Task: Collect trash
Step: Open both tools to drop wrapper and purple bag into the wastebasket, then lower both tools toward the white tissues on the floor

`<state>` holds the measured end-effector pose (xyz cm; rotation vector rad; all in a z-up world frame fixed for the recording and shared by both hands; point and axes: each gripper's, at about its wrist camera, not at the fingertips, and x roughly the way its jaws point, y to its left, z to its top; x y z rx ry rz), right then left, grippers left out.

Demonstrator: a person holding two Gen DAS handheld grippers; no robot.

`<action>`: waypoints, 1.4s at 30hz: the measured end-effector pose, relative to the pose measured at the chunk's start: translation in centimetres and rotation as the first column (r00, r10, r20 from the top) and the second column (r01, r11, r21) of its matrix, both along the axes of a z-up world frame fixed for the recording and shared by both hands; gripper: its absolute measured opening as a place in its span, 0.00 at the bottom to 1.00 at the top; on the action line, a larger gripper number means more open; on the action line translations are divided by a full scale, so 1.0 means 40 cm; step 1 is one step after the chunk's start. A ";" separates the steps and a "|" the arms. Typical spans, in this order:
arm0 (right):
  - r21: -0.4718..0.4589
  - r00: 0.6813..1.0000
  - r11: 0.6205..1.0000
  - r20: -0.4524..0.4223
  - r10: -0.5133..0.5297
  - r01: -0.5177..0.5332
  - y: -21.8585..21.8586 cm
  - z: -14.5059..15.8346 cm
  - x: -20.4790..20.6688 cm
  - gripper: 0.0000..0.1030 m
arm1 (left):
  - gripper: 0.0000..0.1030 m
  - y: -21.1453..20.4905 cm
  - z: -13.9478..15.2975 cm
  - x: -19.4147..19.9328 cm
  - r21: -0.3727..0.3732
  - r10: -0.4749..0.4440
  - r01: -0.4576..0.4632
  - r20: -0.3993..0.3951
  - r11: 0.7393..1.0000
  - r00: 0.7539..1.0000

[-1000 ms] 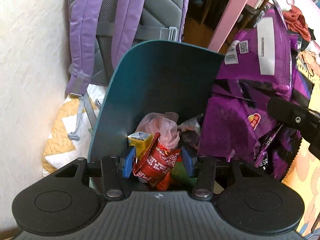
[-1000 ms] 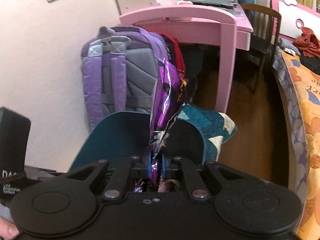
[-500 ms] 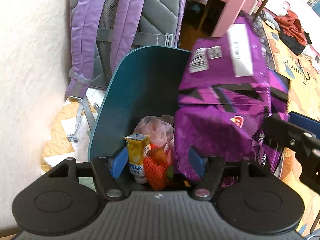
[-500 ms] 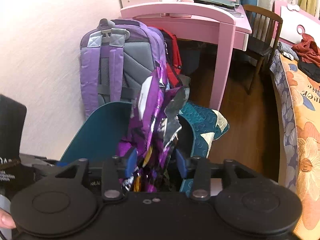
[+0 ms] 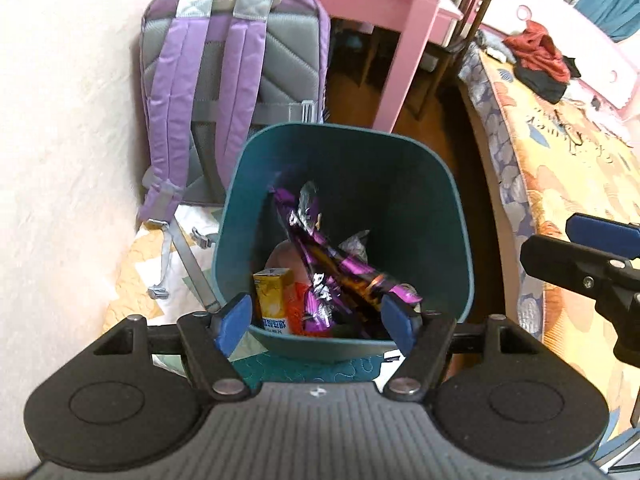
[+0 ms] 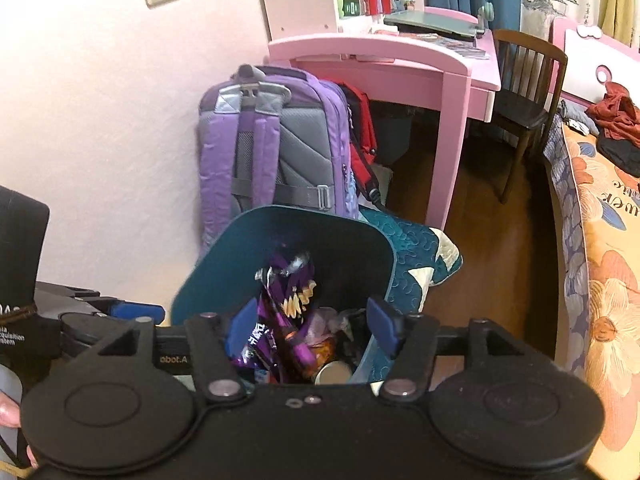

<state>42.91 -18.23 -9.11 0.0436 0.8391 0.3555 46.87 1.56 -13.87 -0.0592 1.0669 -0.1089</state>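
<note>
Your left claw (image 5: pixel 316 322) sits low in the centre of the left wrist view, its blue pads spread wide after just opening, and nothing is pinched between them; they frame the near rim of the deep teal plastic trash bin (image 5: pixel 440 184) from above. Inside that bin, the crumpled purple foil snack bag (image 5: pixel 324 256) lies loose and slanted across the middle, clear of both pads. Beside it, at the lower left of the bin's opening, stands a small yellow juice carton (image 5: pixel 272 300) with a scrap of red-orange wrapper (image 5: pixel 298 312) just to its right. In the right wrist view your right claw (image 6: pixel 310 326) is likewise released, jaws just having parted, with the purple bag (image 6: pixel 280 320) seen between them down in the bin (image 6: pixel 224 264), untouched by either pad. A round metal can end (image 6: pixel 332 372) shows at the bottom of the bin, lower centre of that frame. Behind the bin, upper centre, a purple and grey backpack (image 5: pixel 224 92) leans on the pale wall, and a pink desk (image 6: pixel 400 60) stands to its right. Your right claw's blue-tipped finger (image 5: pixel 604 232) pokes in at the right edge of the left view.
</note>
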 end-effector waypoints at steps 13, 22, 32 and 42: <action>0.071 0.995 0.994 0.042 -0.091 0.088 -0.061 0.104 -0.202 0.67 | 0.77 -0.021 0.153 -0.140 0.050 -0.126 0.120 0.147 0.992 0.981; 0.110 0.988 0.983 0.021 -0.151 0.148 -0.173 0.056 -0.326 0.84 | 0.80 -0.118 0.133 -0.202 0.033 -0.203 0.200 0.155 0.979 0.967; 0.074 0.998 0.997 -0.065 -0.022 0.027 -0.395 -0.130 -0.330 0.99 | 0.80 -0.349 -0.057 -0.212 -0.020 -0.119 0.120 0.031 0.993 0.992; -0.030 0.961 0.994 -0.260 0.091 -0.102 -0.506 -0.463 -0.254 1.00 | 0.80 -0.526 -0.439 -0.182 -0.009 -0.110 0.111 -0.183 0.994 0.977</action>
